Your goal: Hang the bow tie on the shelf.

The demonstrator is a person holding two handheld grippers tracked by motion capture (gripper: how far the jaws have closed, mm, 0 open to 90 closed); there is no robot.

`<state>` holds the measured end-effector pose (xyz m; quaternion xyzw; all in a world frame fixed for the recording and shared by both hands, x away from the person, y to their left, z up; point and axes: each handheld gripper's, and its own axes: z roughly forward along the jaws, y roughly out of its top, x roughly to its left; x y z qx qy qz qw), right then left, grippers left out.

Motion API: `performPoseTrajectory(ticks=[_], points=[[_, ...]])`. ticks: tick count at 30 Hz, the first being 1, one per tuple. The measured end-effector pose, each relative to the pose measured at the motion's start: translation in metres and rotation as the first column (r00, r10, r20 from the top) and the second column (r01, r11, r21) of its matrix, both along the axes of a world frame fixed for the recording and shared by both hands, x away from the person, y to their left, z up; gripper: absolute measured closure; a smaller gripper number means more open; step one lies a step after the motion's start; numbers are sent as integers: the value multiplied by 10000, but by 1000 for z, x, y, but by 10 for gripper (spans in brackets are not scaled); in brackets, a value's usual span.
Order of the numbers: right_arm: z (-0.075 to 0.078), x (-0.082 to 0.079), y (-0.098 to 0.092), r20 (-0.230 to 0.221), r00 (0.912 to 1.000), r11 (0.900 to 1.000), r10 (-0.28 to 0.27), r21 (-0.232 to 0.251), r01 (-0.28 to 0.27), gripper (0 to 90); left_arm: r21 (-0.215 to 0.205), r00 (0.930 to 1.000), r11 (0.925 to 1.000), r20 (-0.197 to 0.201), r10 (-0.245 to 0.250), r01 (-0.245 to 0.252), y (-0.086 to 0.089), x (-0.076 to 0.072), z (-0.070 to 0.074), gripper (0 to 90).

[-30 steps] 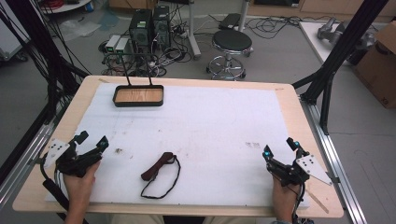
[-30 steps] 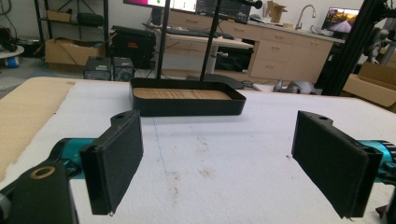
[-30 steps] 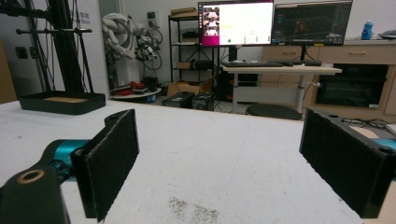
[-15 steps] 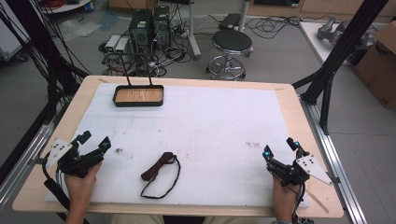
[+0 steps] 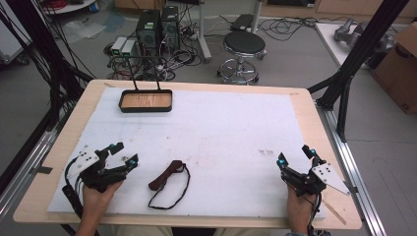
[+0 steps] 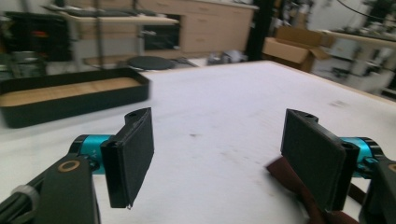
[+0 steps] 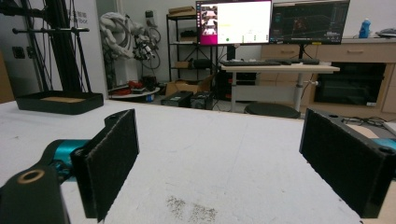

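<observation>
Now | left gripper [image 5: 123, 154] wide, closing | right gripper [image 5: 295, 155] wide | monitor text [image 7: 233, 21] seemingly unreadable

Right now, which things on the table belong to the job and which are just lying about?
In the job:
- dark red-brown strap with thin black cord loop
- left tool, jaws open, just been closing, nothing between them

Lying about:
- shallow black tray with wooden floor
- right tool, open, apart

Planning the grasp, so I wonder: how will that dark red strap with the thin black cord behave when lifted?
The strap lies flat and the cord sprawls in a slack loop, so both are probably floppy and will dangle. It looks thin, likely light. Pushed, it should slide or bunch rather than roll.
</observation>
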<state>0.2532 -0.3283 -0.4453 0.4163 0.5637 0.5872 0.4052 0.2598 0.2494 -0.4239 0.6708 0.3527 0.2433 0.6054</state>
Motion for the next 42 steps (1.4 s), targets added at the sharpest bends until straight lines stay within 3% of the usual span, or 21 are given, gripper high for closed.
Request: performPoseTrajectory(ticks=[4,7,11,16,19,24,28,35,40,42], points=[[0,0,0,7,10000,10000,-7,-41,7,110,190,9948,9960,-547,-860,871,-17,2,-2,290],[0,0,0,-10,10000,10000,-12,-18,12,110,391,9894,9918,-843,-1184,1221,-27,3,-4,300],[0,0,0,-14,10000,10000,-14,-25,13,110,532,9771,9831,-1322,-1666,1749,-45,5,-7,311],[0,0,1,-21,10000,10000,-50,-66,49,109,968,9628,9670,-1582,-2190,2359,-63,7,-12,349],[0,0,0,1,10000,10000,-50,-69,50,110,1366,9608,9631,-1865,-2051,2321,-68,8,-13,374],[0,0,1,-35,9999,9999,-94,-81,94,110,1459,9557,9636,-2263,-1880,2241,-68,11,-13,413],[0,0,0,-28,9999,9999,-111,-31,111,110,1696,9422,9552,-2756,-1904,2426,-73,14,-15,413],[0,-1,0,-29,9999,9999,-145,-49,145,110,2205,9266,9411,-3331,-1745,2565,-79,18,-17,423],[0,-1,0,26,9998,9998,-174,-51,175,110,2388,9172,9313,-3558,-1795,2749,-81,18,-18,496],[0,-1,0,43,9999,9998,-167,-63,167,110,2423,9102,9258,-3688,-1886,2900,-81,19,-18,530]])
